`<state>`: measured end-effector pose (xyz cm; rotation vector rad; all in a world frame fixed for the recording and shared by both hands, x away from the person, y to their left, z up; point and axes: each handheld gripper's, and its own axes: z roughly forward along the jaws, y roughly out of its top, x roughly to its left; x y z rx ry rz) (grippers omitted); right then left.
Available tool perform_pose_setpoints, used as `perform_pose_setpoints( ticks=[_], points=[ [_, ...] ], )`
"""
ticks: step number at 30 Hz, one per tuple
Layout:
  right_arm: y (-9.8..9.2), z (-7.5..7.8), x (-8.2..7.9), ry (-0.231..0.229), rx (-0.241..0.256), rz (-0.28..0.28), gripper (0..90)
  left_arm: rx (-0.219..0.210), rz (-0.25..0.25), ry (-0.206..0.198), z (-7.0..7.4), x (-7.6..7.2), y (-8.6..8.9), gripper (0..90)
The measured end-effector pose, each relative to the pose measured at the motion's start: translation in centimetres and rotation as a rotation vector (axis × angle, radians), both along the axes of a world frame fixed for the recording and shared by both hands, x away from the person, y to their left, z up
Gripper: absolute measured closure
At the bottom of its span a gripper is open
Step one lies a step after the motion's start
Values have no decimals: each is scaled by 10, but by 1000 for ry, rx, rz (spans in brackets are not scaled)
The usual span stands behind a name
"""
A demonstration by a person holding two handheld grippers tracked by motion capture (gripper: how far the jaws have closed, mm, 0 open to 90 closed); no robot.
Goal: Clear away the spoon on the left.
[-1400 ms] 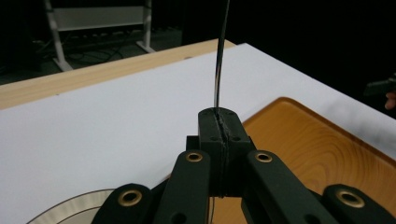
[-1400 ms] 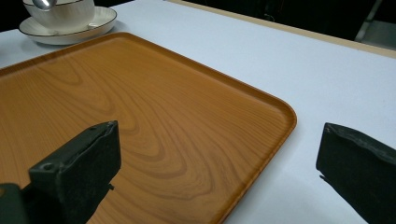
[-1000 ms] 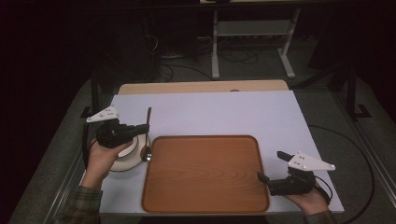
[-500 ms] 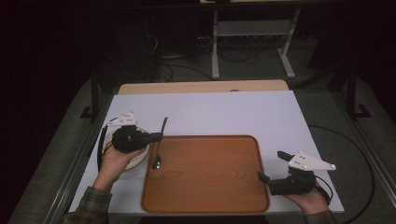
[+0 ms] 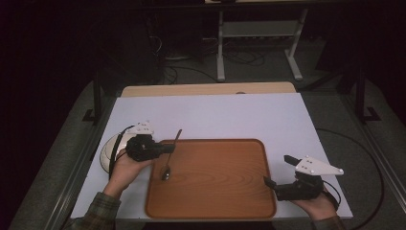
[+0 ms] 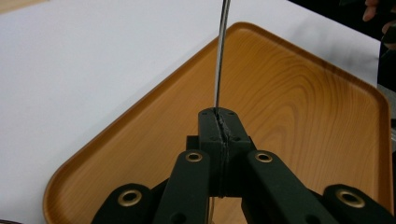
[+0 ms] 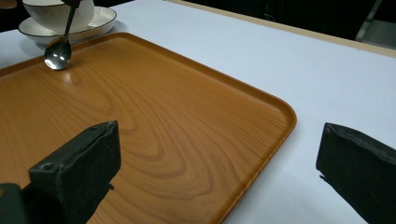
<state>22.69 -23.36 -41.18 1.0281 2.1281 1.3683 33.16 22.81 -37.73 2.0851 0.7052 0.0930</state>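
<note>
My left gripper [image 5: 167, 149] is shut on the handle of a metal spoon [image 5: 171, 155] over the left edge of the wooden tray [image 5: 215, 191]. The spoon slants, with its bowl [image 7: 57, 52] low over the tray's left part; I cannot tell whether it touches. In the left gripper view the thin handle [image 6: 221, 56] rises from between the closed jaws [image 6: 220, 126] above the tray [image 6: 303, 107]. My right gripper [image 5: 267, 182] stands open at the tray's right edge. Its jaws [image 7: 219, 172] are wide apart with nothing between them, one over the tray [image 7: 154, 121], one over the white table.
A white bowl on a saucer [image 5: 108, 152] sits left of the tray, partly hidden by my left hand; in the right gripper view the bowl and saucer [image 7: 95, 22] lie just behind the spoon. The white table top [image 5: 230, 115] stretches beyond the tray. A metal stand [image 5: 258, 43] is on the floor behind.
My left gripper has carried the spoon from above the bowl rightward and toward me, to the tray's left edge. The right gripper has stayed put.
</note>
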Motion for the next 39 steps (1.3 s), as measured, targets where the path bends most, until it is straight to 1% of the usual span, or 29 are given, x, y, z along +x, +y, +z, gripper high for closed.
perform_pose_setpoints(
  ticks=[9,15,19,24,29,39],
  points=[
    [0,0,0,1,-2,1,0,7,-19,11,-5,0,-6,889],
    [0,0,0,1,-3,1,0,17,-35,21,-9,-1,-13,888],
    [0,0,0,2,-3,3,0,28,-53,30,-14,-1,-20,886],
    [1,0,0,2,-4,3,0,37,-64,44,-21,-1,-26,885],
    [1,-1,0,3,-5,4,0,59,-80,65,-28,0,-33,883],
    [1,-1,0,6,-6,3,0,110,-114,84,-40,0,-47,883]
  ],
)
